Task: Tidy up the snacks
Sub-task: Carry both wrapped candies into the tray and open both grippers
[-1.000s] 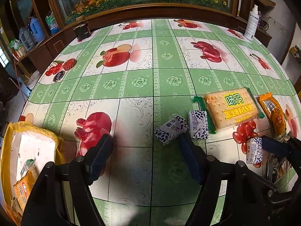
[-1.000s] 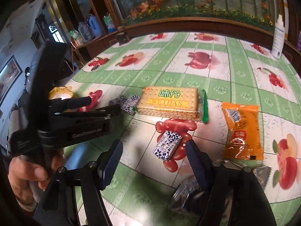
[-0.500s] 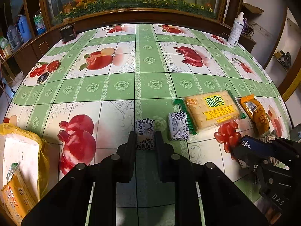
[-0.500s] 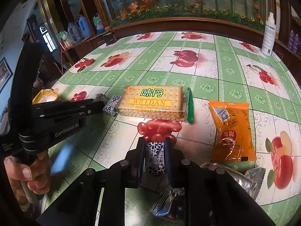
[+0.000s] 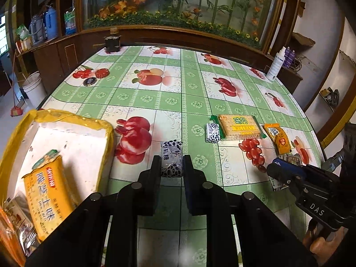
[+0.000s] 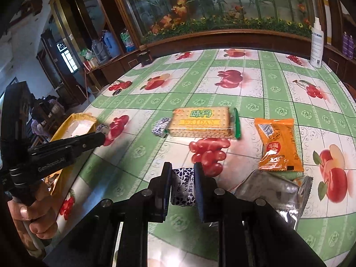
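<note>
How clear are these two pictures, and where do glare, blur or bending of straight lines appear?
Left wrist view: fisheye bends the green checked tablecloth lines; the blue-and-white patterned candy in the left gripper is sharp; corners are dark. Right wrist view: glare on the crumpled silver foil wrapper; the second blue-and-white candy in the right gripper is slightly soft; the hand is shadowed.

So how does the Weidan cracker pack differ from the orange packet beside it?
The Weidan cracker pack is a firm rectangular block in clear wrap with green ends, crackers showing; the orange packet is an opaque, crinkled pillow pouch. The cracker pack is longer and lies crosswise in the right wrist view; the orange packet runs away from the camera. Both lie on the tablecloth, untouched by either gripper.
</note>
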